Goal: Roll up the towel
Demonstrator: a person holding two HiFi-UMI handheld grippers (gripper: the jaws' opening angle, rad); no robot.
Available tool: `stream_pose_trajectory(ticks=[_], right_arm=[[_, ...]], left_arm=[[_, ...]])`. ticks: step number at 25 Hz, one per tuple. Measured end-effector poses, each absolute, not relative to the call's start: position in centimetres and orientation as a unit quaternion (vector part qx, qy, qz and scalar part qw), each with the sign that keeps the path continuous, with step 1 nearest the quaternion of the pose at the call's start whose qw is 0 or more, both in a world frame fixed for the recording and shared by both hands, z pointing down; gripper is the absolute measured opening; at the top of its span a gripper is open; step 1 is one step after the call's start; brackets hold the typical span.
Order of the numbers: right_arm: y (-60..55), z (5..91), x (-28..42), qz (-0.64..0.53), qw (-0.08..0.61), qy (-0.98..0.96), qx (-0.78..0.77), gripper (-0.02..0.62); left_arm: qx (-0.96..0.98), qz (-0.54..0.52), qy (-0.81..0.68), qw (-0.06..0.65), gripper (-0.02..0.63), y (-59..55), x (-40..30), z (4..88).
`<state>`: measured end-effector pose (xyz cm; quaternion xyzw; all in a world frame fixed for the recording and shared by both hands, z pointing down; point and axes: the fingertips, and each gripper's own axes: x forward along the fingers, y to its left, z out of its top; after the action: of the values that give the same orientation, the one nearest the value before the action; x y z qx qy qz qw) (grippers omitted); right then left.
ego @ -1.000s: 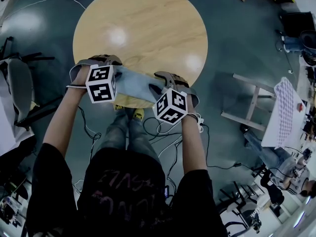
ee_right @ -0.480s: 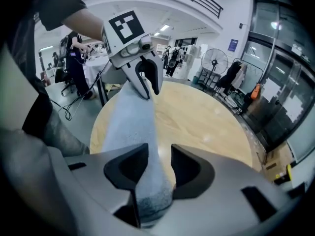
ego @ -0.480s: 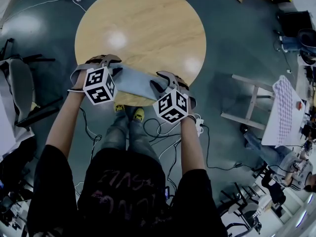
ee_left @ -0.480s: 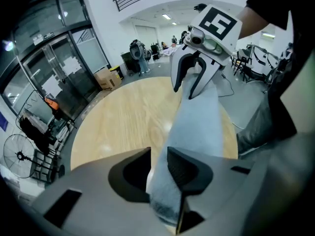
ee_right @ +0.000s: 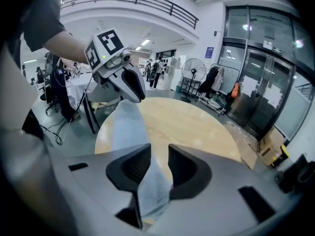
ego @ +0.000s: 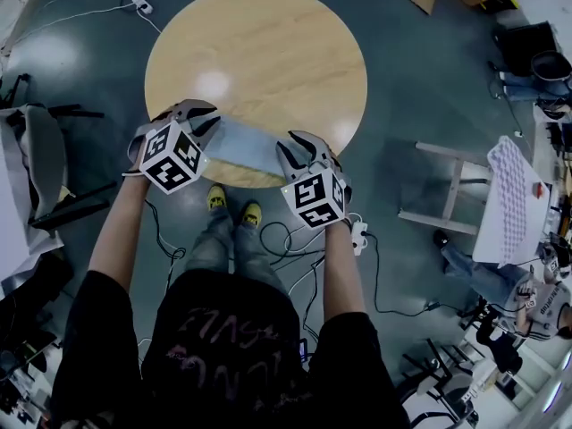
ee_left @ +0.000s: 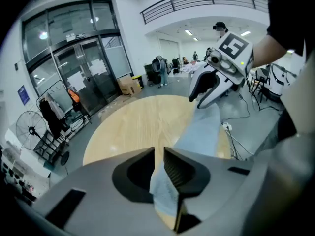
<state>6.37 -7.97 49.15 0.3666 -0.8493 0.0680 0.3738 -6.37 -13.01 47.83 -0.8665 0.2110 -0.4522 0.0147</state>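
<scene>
Pinching the towel (ego: 239, 147) at both ends — left gripper (ee_left: 158, 154) and right gripper (ee_right: 160, 149), jaws just narrowed onto the cloth. Towel hangs stretched between them, over the table's (ego: 259, 52) near edge.

The towel (ego: 239, 146) was plain, pale blue-grey. The round bench (ego: 268, 52) showed light, honey-coloured wood grain against a dark teal-grey floor (ego: 429, 88). The shoes (ego: 217, 198) at centre were yellow. At the right edge, a white cloth (ego: 511, 195) carried a fine check.
</scene>
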Motion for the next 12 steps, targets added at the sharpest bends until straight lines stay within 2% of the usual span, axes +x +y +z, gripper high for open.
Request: stream_pose_trajectory(ticks=[3, 6, 12], right_arm=[[-7.4, 47.7, 6.7, 0.074, 0.348, -0.846, 0.397, 0.089], [-6.9, 45.7, 7.3, 0.074, 0.318, -0.841, 0.431, 0.014], [-5.5, 42.4, 8.5, 0.090, 0.264, -0.830, 0.483, 0.006]], left_arm=[[-0.872, -0.424, 0.245, 0.006, 0.039, -12.6, -6.6, 46.2], [-0.876, -0.395, 0.278, -0.004, 0.012, -12.0, -7.0, 44.6], [-0.882, -0.336, 0.328, -0.039, 0.012, -10.3, -7.6, 41.6]])
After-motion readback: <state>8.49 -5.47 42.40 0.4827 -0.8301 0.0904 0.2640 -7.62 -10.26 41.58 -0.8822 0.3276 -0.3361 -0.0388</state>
